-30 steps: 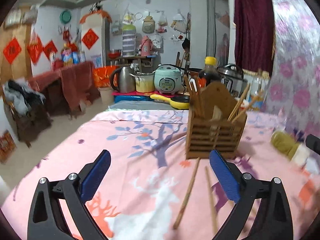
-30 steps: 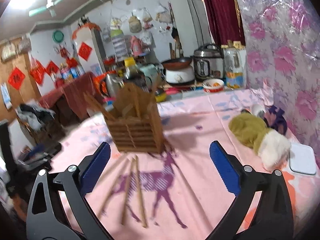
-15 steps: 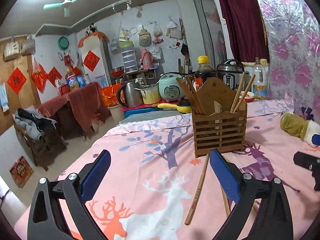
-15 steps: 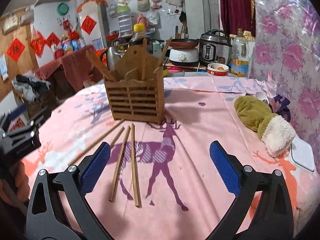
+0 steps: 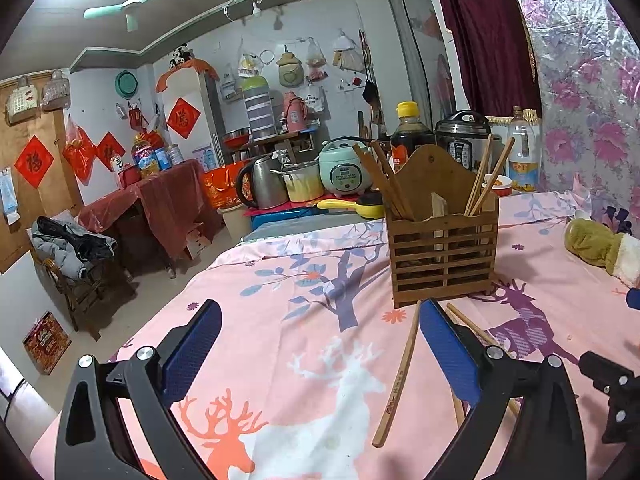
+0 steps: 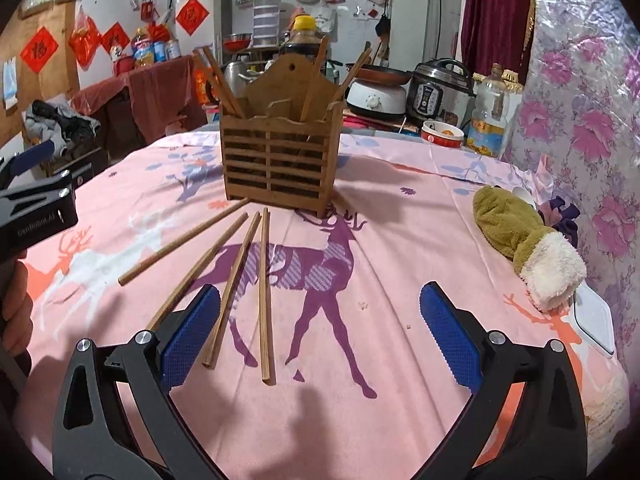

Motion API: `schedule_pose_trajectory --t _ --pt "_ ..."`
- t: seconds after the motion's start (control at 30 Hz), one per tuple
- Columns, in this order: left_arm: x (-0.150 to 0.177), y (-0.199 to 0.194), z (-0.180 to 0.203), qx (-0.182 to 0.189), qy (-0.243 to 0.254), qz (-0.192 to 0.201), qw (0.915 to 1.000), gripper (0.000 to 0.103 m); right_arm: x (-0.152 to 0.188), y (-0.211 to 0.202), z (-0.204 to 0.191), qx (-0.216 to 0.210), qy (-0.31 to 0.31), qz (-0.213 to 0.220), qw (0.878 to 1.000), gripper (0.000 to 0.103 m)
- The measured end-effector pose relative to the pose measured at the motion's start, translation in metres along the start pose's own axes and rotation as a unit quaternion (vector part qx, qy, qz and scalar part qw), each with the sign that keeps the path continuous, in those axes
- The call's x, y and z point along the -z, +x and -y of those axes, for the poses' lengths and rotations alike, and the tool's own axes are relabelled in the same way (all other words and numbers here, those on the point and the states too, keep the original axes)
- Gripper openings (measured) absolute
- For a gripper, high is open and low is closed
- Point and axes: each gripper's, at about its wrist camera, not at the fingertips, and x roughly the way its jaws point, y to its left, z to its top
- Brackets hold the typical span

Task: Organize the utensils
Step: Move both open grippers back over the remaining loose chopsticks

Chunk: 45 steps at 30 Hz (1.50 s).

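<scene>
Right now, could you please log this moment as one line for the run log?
left claw: open, empty | right claw: open, empty | chopsticks: four loose on cloth | holder: upright, some chopsticks inside

Slatted wood holder [image 6: 280,160], matt wood chopsticks [image 6: 264,296], printed cloth tablecloth [image 6: 400,272], fleecy mitten [image 6: 524,244]

Your left gripper [image 5: 320,348] and right gripper [image 6: 320,332] each had black skeletal arms with triangular cutouts, silver screws, and blue cross-hatched finger pads [image 6: 191,336].
</scene>
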Motion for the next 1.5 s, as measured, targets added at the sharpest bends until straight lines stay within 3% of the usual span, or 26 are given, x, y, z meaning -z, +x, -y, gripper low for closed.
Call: schedule_pose_trajectory --t 0.47,0.6,0.7,0.87,1.07,1.33,1.5 --pt "0.002 0.009 -0.005 0.002 -0.007 -0.017 0.9998 0.097 -0.005 -0.004 0.013 -0.006 0.027 0.003 1.0 0.096" --pt "0.003 0.026 -0.019 0.014 -0.037 -0.055 0.9977 0.097 -0.01 -0.01 0.035 -0.018 0.076 0.015 0.997 0.096" --pt "0.005 0.04 -0.029 0.027 -0.064 -0.092 0.9933 0.097 -0.01 -0.003 0.052 -0.044 0.12 -0.006 0.992 0.096" --pt "0.012 0.057 -0.036 0.066 -0.095 -0.143 0.9829 0.097 -0.008 0.008 0.046 -0.075 0.119 -0.034 0.989 0.095" --pt "0.014 0.059 -0.028 0.056 -0.072 -0.149 0.9846 0.097 -0.004 0.016 0.023 -0.085 0.075 -0.056 0.992 0.084" --pt "0.018 0.065 -0.021 0.058 -0.056 -0.164 0.9831 0.097 0.012 0.038 -0.006 -0.092 0.015 -0.117 0.989 0.059" --pt "0.019 0.068 -0.017 0.053 -0.047 -0.169 0.9831 0.097 0.02 0.048 -0.016 -0.085 -0.009 -0.143 0.986 0.051"
